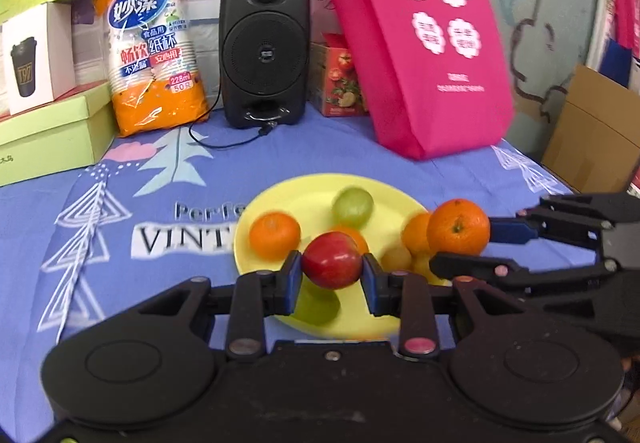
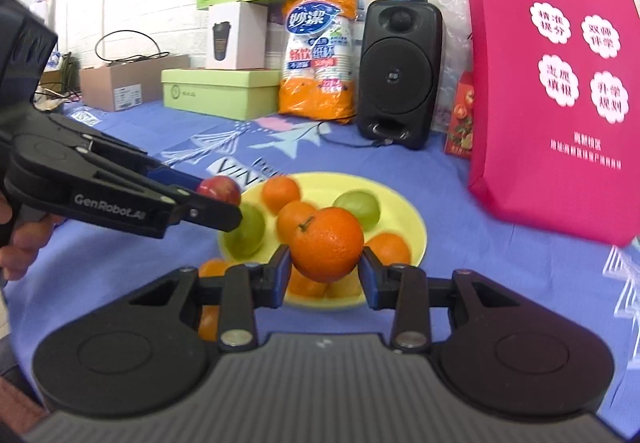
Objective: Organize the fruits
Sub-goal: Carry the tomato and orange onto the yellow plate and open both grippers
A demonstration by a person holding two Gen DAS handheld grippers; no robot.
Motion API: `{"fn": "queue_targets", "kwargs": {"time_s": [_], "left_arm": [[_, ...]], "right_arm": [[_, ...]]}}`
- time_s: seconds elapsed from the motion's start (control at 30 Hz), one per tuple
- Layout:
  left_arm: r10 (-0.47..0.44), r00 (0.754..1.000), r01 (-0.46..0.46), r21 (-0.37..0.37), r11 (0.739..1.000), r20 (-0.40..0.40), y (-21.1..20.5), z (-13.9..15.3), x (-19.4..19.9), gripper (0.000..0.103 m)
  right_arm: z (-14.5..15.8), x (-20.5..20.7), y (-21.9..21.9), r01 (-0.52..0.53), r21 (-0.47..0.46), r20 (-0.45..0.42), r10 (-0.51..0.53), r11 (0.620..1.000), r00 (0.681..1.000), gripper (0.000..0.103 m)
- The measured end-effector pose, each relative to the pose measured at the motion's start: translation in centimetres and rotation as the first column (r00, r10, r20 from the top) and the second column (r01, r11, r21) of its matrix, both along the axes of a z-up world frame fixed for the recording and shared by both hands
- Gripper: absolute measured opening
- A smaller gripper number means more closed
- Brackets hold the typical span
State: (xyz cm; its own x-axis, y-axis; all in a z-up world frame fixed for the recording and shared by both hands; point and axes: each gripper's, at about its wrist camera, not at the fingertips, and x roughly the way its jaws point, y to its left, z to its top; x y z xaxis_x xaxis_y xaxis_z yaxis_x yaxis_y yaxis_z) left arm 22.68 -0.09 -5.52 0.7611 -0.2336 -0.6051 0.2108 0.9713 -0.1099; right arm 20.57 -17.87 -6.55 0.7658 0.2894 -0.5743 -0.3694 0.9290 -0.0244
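Observation:
My left gripper [image 1: 332, 271] is shut on a red apple [image 1: 332, 261] and holds it above the near edge of a yellow plate [image 1: 296, 195]. My right gripper [image 2: 325, 267] is shut on an orange [image 2: 326, 243] above the same plate [image 2: 404, 203]; the orange also shows in the left wrist view [image 1: 458, 227]. On the plate lie several oranges [image 1: 274, 235] and green fruits [image 1: 353, 205]. The left gripper with the apple [image 2: 219, 190] shows at the left of the right wrist view.
The plate sits on a blue patterned cloth [image 1: 160, 263]. At the back stand a black speaker [image 1: 264, 51] with a cable, an orange bag of paper cups [image 1: 154, 55], green boxes [image 1: 48, 131], a pink tote bag [image 1: 416, 43]. One orange [image 2: 212, 269] lies off the plate.

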Motion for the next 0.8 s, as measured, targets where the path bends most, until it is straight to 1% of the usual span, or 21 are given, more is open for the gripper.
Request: {"fn": "queue_targets", "kwargs": {"time_s": [0.1, 0.17, 0.23, 0.37, 0.43, 0.5, 0.53, 0.57, 0.67, 0.8], "left_arm": [[0.031, 0.999, -0.03, 0.028, 0.999, -0.011, -0.3, 0.1, 3.1, 0.031], [0.037, 0.999, -0.036, 0.026, 0.999, -0.022, -0.2, 0.1, 5.2, 0.031], [0.042, 0.999, -0.04, 0.05, 0.998, -0.031, -0.4, -0.1, 7.0, 0.031], [0.052, 0.996, -0.044, 0.094, 0.995, -0.077, -0.8, -1.3, 10.5, 0.031], [0.06, 0.993, -0.05, 0.103, 0.993, -0.099, -0.9, -1.9, 11.3, 0.032], [0.074, 0.991, -0.064, 0.096, 0.993, -0.107, -0.7, -2.2, 11.7, 0.044], [0.082, 0.991, -0.073, 0.094, 0.993, -0.102, -0.6, -2.1, 11.8, 0.057], [0.085, 0.993, -0.076, 0.098, 0.992, -0.087, -0.5, -1.9, 11.4, 0.062], [0.081, 0.995, -0.074, 0.121, 0.99, -0.056, -0.2, -1.2, 10.4, 0.063], [0.088, 0.996, -0.084, 0.12, 0.989, -0.031, 0.7, -0.4, 8.0, 0.067]], "right_arm": [[-0.2, 2.3, 0.1, 0.0, -0.018, -0.017, 0.0, 1.0, 1.0, 0.035], [-0.6, 3.3, 0.2, -0.007, -0.03, -0.03, 0.006, 1.0, 1.0, 0.035], [-1.1, 4.2, 0.4, -0.011, -0.047, -0.04, 0.009, 0.999, 0.999, 0.035], [-1.4, 5.4, 0.5, 0.004, -0.037, -0.04, -0.005, 0.999, 0.999, 0.035], [-1.4, 6.1, 0.7, 0.005, -0.05, -0.042, -0.007, 0.999, 0.999, 0.035], [-1.5, 6.5, 0.9, 0.004, -0.066, -0.041, -0.007, 0.998, 0.999, 0.036], [-1.6, 6.6, 0.9, 0.001, -0.07, -0.043, -0.004, 0.998, 0.999, 0.036], [-1.6, 6.7, 1.0, -0.004, -0.073, -0.044, 0.0, 0.997, 0.999, 0.036], [-1.5, 6.6, 1.2, -0.017, -0.085, -0.046, 0.013, 0.996, 0.999, 0.036], [-1.3, 6.1, 1.2, -0.019, -0.088, -0.038, 0.016, 0.996, 0.999, 0.036]]}}
